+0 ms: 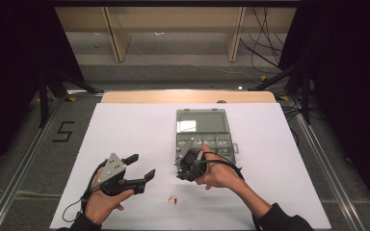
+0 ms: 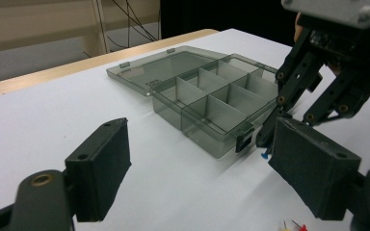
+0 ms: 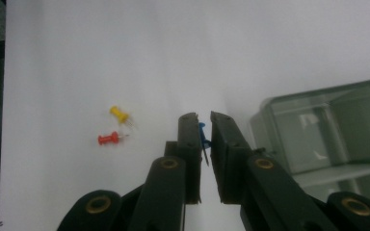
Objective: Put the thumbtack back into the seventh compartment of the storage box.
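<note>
White paper covers the desk (image 1: 125, 125), with dark floor and a timber frame beyond it. On the paper lies a grey clear box (image 1: 204, 134) with its lid thrown back and its compartments bare as far as I can see; it sits just beyond the right tongs (image 1: 185, 168). Those tongs are nearly closed and pinch a small blue pushpin (image 3: 202, 137) between their pads, its needle pointing down, close to the box's near corner. The left tongs (image 1: 142, 166) gape wide with nothing in them, well off to the side of the right pair.

My worry is the grip: the pin is tiny and caught only near its head, so a wobble or a knock of the pads on the box's wall could twist it loose, and it would likely roll on the paper. The dividers are narrow too, so a drop may land in the wrong cell.

Nearer the person than the right tongs lie a yellow pushpin (image 3: 119, 114) and a red pushpin (image 3: 108, 139), side by side. Nothing blocks the way to the box.
</note>
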Tool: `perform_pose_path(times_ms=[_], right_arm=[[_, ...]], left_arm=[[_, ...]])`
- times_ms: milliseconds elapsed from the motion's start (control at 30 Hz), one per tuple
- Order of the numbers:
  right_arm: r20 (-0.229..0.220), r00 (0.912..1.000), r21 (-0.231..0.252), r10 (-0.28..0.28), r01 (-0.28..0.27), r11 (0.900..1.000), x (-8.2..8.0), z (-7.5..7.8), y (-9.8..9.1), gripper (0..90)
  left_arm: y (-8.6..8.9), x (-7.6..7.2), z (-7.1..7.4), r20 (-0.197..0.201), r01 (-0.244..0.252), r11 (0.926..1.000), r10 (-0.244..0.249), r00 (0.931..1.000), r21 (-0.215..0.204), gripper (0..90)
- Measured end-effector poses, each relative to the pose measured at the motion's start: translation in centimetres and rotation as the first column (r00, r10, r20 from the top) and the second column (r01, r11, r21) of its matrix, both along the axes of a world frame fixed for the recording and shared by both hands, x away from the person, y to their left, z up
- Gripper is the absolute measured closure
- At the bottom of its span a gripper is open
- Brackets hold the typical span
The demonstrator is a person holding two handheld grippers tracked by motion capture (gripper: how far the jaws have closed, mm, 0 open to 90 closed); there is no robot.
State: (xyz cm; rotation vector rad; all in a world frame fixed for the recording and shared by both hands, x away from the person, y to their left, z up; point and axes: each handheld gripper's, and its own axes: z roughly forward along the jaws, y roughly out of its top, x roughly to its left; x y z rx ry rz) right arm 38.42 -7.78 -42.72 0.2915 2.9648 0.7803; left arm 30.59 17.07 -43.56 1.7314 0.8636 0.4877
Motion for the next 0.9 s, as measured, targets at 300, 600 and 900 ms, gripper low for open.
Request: perform_pose_path(times_ms=[300, 600, 900], right_arm=[[0.016, 0.9978, 0.006, -0.065, 0.065, 0.9979, 1.0, 1.2, -2.3, 83.1], [0.051, 0.9885, 0.039, -0.143, 0.141, 0.9893, 2.4, 2.8, -5.0, 83.1], [0.069, 0.9723, 0.035, -0.223, 0.221, 0.9746, 3.5, 3.9, -7.6, 83.1]], left_arm=[[0.0, 0.0, 0.0, 0.01, 0.011, 0.9999, -0.011, 0.9999, -0.009, 20.8], [0.0, 0.0, 0.1, 0.013, 0.011, 0.9999, -0.011, 0.9999, 0.01, 20.8], [0.0, 0.0, 0.1, 0.014, 0.01, 0.9999, -0.011, 0.9998, 0.01, 20.8]])
